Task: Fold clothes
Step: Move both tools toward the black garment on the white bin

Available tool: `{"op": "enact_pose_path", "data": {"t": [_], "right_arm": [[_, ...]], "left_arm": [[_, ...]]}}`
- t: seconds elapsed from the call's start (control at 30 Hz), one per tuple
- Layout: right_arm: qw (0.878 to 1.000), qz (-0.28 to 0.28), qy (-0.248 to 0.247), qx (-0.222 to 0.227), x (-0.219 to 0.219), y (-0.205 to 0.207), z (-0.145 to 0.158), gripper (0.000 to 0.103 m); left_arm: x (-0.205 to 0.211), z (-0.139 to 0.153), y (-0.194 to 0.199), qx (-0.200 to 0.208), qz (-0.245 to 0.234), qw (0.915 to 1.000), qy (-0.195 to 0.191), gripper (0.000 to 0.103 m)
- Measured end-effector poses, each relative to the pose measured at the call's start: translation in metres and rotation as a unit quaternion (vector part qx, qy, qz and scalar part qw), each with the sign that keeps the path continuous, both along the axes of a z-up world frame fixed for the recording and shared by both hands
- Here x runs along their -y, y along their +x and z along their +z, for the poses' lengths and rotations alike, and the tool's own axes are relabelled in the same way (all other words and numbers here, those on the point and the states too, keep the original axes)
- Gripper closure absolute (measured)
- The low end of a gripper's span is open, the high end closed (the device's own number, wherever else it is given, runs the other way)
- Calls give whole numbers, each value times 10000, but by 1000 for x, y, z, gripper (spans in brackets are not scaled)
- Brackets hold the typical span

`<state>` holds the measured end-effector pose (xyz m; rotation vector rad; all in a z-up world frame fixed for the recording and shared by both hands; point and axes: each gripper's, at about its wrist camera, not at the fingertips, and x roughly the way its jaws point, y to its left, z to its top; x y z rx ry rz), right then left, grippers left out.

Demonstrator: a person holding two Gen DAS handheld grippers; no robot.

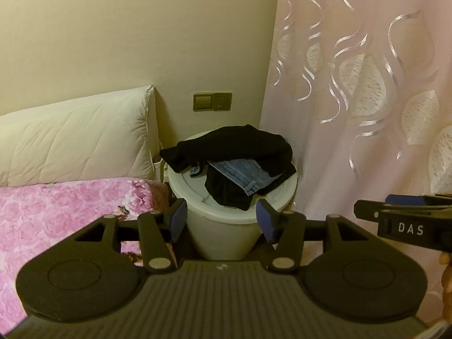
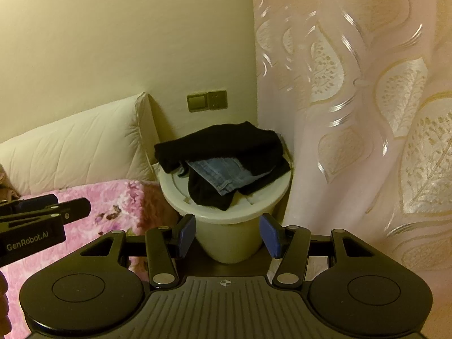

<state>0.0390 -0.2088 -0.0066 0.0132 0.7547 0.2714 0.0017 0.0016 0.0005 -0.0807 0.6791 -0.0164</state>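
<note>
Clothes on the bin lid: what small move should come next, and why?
Probably advance the left gripper toward the black garment: it lies unfolded over the jeans on the bin, and both grippers are open, empty and short of the pile.

the black garment (image 1: 234, 147) hides most of the jeans (image 1: 240, 175) and the bin's lid (image 1: 197, 180).

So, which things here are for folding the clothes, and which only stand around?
For the job:
- black garment, on the bin lid
- jeans, tucked in the black garment
- left gripper, fingers open, empty
- right gripper, fingers open, empty

Only standing around:
- bin
- pillow
- pink blanket
- curtain
- wall switch
</note>
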Motion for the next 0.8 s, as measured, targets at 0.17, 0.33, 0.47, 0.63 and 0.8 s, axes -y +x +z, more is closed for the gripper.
{"op": "enact_pose_path", "data": {"t": [0.17, 0.33, 0.47, 0.63, 0.8], "right_arm": [[10000, 23, 36, -18, 0, -1, 0, 49], [10000, 2, 40, -46, 1, 8, -3, 49], [10000, -43, 61, -19, 0, 14, -6, 49], [10000, -64, 64, 3, 1, 19, -6, 49], [9999, -86, 61, 9, 1, 23, -7, 49]], "left_arm": [[5, 0, 2, 23, -14, 10000, 75, 53], [15, 0, 7, 41, -23, 9999, 105, 53], [20, -1, 12, 53, -25, 9999, 111, 53], [21, -1, 16, 62, -39, 9999, 93, 53], [21, -2, 21, 21, -33, 10000, 85, 53]]}}
